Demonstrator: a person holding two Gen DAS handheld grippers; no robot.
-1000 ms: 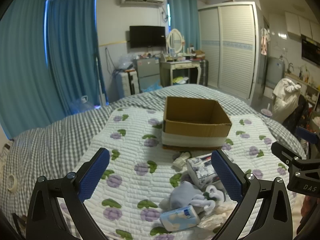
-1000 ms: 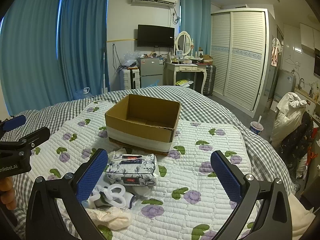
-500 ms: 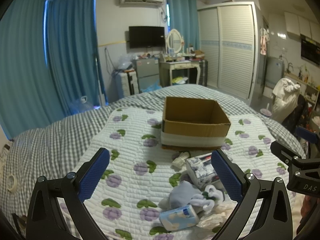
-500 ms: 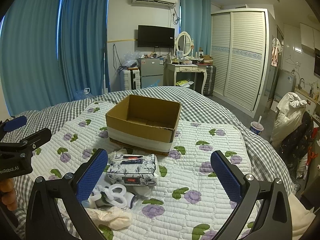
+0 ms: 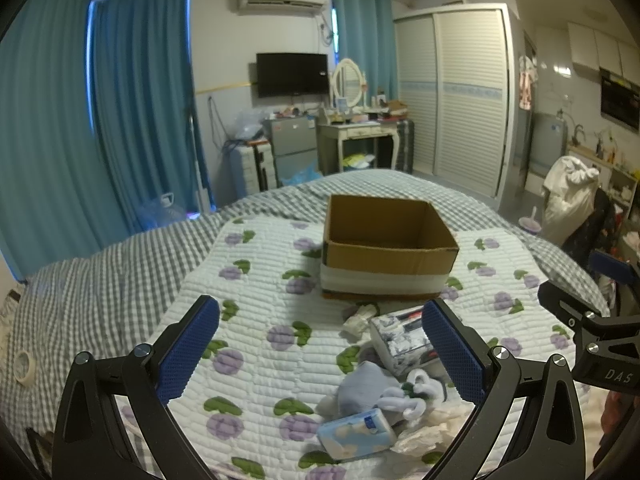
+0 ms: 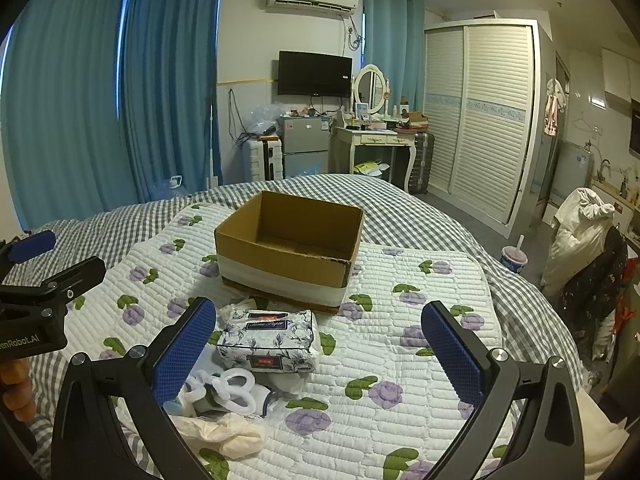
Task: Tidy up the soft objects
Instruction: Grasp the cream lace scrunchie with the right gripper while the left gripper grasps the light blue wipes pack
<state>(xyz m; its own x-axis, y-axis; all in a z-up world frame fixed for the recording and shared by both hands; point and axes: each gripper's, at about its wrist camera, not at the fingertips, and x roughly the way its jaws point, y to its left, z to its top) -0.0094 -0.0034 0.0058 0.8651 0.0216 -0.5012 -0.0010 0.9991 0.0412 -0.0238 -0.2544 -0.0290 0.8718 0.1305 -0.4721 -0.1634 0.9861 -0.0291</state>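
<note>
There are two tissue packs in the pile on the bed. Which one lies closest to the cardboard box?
The floral-print tissue pack, white with dark blue flowers, lies just in front of the cardboard box. The light blue tissue pack sits at the pile's near end, farther from it.

The right gripper [image 6: 320, 354] hung with its 2 blue-padded fingers [image 6: 182, 354] spread wide and nothing between them, above a quilted mat [image 6: 420, 320] printed with purple flowers. A floral tissue pack [image 6: 268, 340] lay just in front of an open cardboard box [image 6: 288, 246]. White looped socks [image 6: 228, 392] and a crumpled cream bag [image 6: 220, 432] lay nearer, beside the left finger.
</note>
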